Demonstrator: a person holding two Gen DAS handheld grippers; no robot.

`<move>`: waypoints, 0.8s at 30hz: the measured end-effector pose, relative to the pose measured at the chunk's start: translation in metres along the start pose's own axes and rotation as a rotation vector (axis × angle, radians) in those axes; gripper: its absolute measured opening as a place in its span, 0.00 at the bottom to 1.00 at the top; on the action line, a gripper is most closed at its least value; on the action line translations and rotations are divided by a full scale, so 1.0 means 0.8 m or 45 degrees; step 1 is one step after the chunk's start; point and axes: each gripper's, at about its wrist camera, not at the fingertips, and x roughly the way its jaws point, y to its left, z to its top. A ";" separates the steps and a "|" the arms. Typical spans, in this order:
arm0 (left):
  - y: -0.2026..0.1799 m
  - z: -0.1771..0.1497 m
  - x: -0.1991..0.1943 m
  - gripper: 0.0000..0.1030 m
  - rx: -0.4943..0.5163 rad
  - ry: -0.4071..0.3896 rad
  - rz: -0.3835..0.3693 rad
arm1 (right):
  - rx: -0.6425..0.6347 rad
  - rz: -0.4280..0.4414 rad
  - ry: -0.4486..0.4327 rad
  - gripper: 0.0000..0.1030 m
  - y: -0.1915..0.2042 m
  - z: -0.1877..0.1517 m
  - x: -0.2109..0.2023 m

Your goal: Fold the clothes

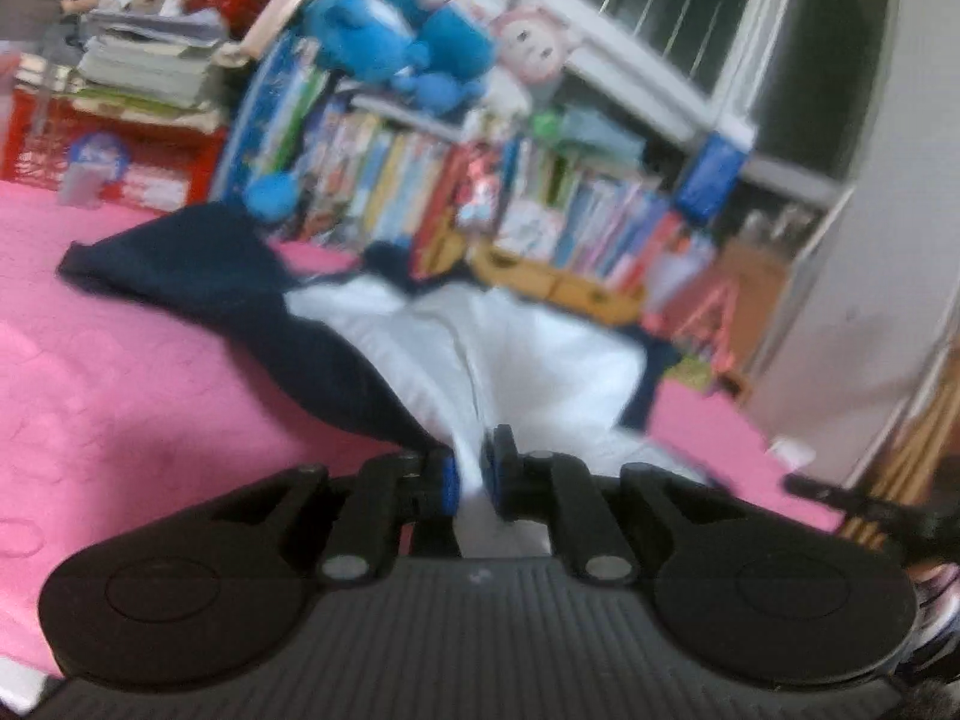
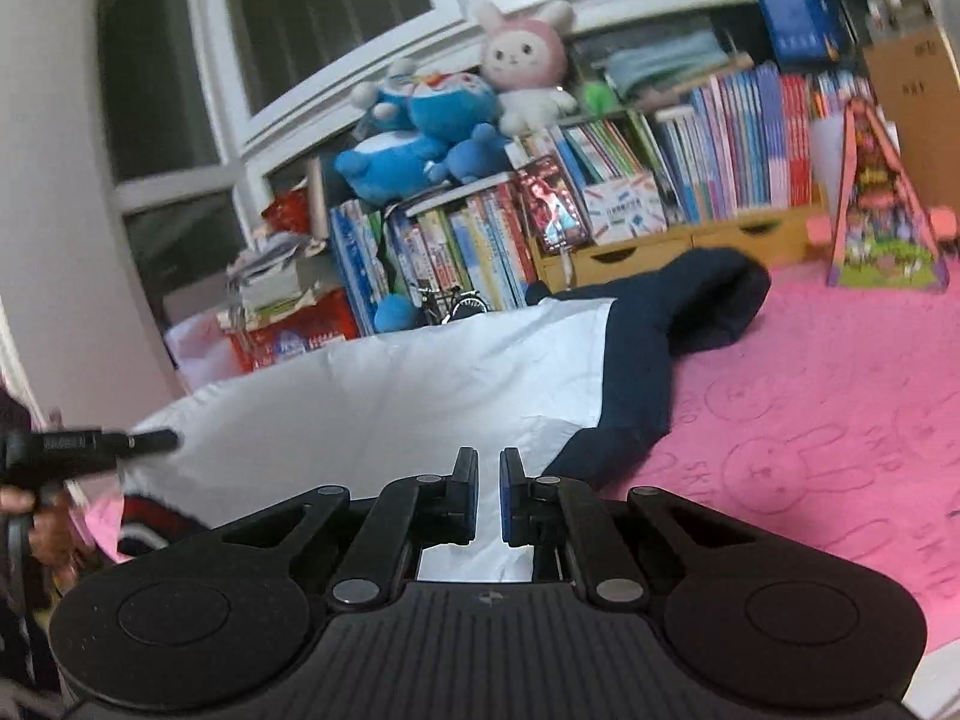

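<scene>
Garment (image 2: 372,396) lies on the pink bedspread (image 2: 810,420): white body, dark navy sleeves, spread from the near edge toward the far bookshelf (image 2: 660,192).

Left gripper (image 1: 471,474): jaws nearly closed, white cloth pinched between the blue pads, a ridge of fabric rising from the pinch. Picture blurred, but the grip reads clearly.

Right gripper (image 2: 489,492): jaws nearly closed; white cloth fills the narrow gap, so it appears to clamp the hem, though actual pad contact cannot be confirmed from this view.

Step in hand, as judged: both near corners of the hem are taken up, start of the first fold. The left gripper shows at the left edge of the right wrist view, so the two grips sit well apart along the hem.

Orientation: long axis runs near to far, collar end pointing away at the shelf; one navy sleeve (image 2: 690,312) trails off to the right.

Next move calls for lifting both corners evenly and carrying them far, keeping the hem taut. Risk: the sleeve bunching under the fold.
</scene>
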 end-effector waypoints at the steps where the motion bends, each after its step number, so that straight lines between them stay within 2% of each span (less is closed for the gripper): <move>1: 0.006 -0.005 0.006 0.12 -0.026 0.027 0.034 | 0.006 -0.026 0.029 0.17 -0.004 -0.003 0.006; 2: 0.014 -0.011 0.012 0.13 -0.067 0.061 0.062 | 0.012 -0.051 0.059 0.23 -0.008 -0.007 0.011; 3: 0.020 -0.018 0.017 0.15 -0.092 0.082 0.070 | 0.036 -0.069 0.084 0.38 -0.012 -0.012 0.019; 4: 0.026 -0.024 0.022 0.19 -0.117 0.103 0.078 | 0.060 -0.087 0.106 0.47 -0.017 -0.017 0.029; 5: 0.032 -0.028 0.027 0.24 -0.140 0.114 0.078 | 0.070 -0.094 0.118 0.66 -0.019 -0.022 0.039; 6: 0.037 -0.031 0.032 0.26 -0.163 0.125 0.077 | 0.078 -0.100 0.128 0.71 -0.021 -0.027 0.050; 9: 0.044 -0.036 0.044 0.27 -0.202 0.151 0.082 | 0.079 -0.057 0.157 0.72 -0.017 -0.034 0.077; 10: 0.043 -0.036 0.047 0.27 -0.203 0.153 0.082 | 0.067 -0.050 0.170 0.71 -0.013 -0.035 0.087; 11: 0.043 -0.036 0.050 0.27 -0.203 0.156 0.081 | 0.060 -0.065 0.191 0.65 -0.009 -0.037 0.097; 12: 0.043 -0.036 0.052 0.27 -0.203 0.158 0.081 | 0.054 -0.082 0.214 0.48 -0.005 -0.038 0.107; 13: 0.042 -0.036 0.053 0.27 -0.197 0.158 0.082 | 0.040 -0.110 0.211 0.40 -0.001 -0.039 0.110; 14: 0.042 -0.034 0.054 0.27 -0.188 0.158 0.082 | 0.026 -0.140 0.205 0.27 0.004 -0.039 0.112; 15: 0.042 -0.034 0.053 0.27 -0.183 0.158 0.079 | 0.018 -0.127 0.162 0.17 0.006 -0.037 0.106; 19: 0.048 -0.032 0.055 0.30 -0.192 0.168 0.068 | 0.133 0.056 0.024 0.15 0.008 -0.024 0.053; 22: 0.052 -0.033 0.056 0.35 -0.195 0.181 0.066 | 0.258 0.245 -0.036 0.15 0.004 -0.022 0.016; 24: 0.054 -0.033 0.054 0.44 -0.189 0.193 0.068 | 0.321 0.348 -0.048 0.15 -0.002 -0.026 0.000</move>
